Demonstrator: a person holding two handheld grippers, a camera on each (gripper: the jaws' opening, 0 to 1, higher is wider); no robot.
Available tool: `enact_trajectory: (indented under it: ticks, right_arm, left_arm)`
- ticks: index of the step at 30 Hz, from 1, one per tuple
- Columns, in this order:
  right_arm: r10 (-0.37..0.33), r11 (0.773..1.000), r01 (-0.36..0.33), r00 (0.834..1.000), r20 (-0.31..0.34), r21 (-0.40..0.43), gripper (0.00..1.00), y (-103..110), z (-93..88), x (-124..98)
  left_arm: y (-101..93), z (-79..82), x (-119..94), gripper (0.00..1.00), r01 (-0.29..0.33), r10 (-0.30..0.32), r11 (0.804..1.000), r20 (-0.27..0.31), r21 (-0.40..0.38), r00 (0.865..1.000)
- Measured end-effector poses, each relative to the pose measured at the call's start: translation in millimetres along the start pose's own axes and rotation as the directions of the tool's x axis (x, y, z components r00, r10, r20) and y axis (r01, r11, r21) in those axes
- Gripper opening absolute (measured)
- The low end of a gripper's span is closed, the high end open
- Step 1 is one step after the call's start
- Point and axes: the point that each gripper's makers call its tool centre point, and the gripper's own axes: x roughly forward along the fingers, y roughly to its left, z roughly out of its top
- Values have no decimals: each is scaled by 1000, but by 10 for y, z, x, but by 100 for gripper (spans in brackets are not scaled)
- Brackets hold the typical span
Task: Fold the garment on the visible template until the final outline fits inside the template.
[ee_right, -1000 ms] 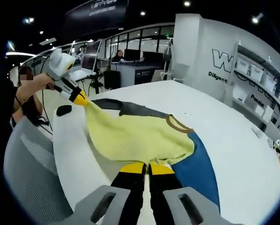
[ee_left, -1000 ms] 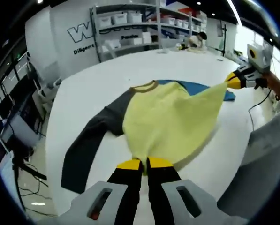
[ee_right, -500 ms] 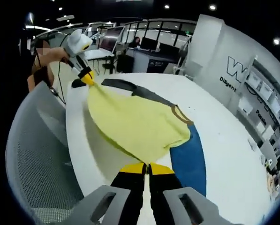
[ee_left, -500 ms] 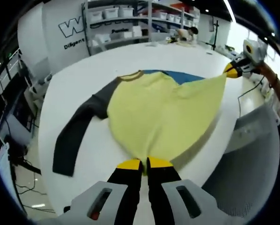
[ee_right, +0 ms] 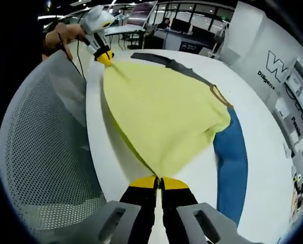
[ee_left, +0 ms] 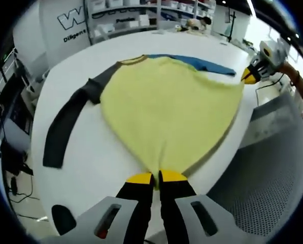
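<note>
A yellow sweater [ee_left: 166, 109] with dark grey sleeves [ee_left: 70, 119] lies spread on a white table [ee_left: 85, 162], its brown collar [ee_left: 131, 61] at the far side. A blue template [ee_left: 204, 63] shows from under its right shoulder. My left gripper [ee_left: 157, 178] is shut on one corner of the hem. In the left gripper view, my right gripper [ee_left: 250, 77] pinches the other hem corner at the right. In the right gripper view, the right gripper [ee_right: 159, 182] is shut on the sweater [ee_right: 166, 109] hem. The left gripper [ee_right: 104, 57] holds the far corner, and the template [ee_right: 232, 162] lies alongside.
A grey mesh chair [ee_right: 44, 152] stands against the table's near edge, also seen as a mesh chair [ee_left: 263, 173] in the left gripper view. A small black object [ee_left: 64, 219] lies near the table edge. Shelves with bins [ee_left: 136, 15] and desks with monitors [ee_right: 187, 25] stand beyond.
Both grippers have drawn back toward the table's near edge with the hem. The yellow body is now stretched wider and flatter and covers more of the blue template.
</note>
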Motion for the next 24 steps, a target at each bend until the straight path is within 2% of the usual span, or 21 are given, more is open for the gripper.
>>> enact_trajectory:
  ticks: [8, 24]
  right_arm:
    - [29, 999, -28, 999, -26, 40, 0, 164, -183, 152]
    - [47, 994, -42, 998, -41, 97, 0, 348, -303, 227]
  left_arm:
    - [-15, -181, 77, 4, -34, 35, 999, -52, 19, 998]
    - [-46, -394, 113, 4, -74, 76, 997, -106, 20, 992]
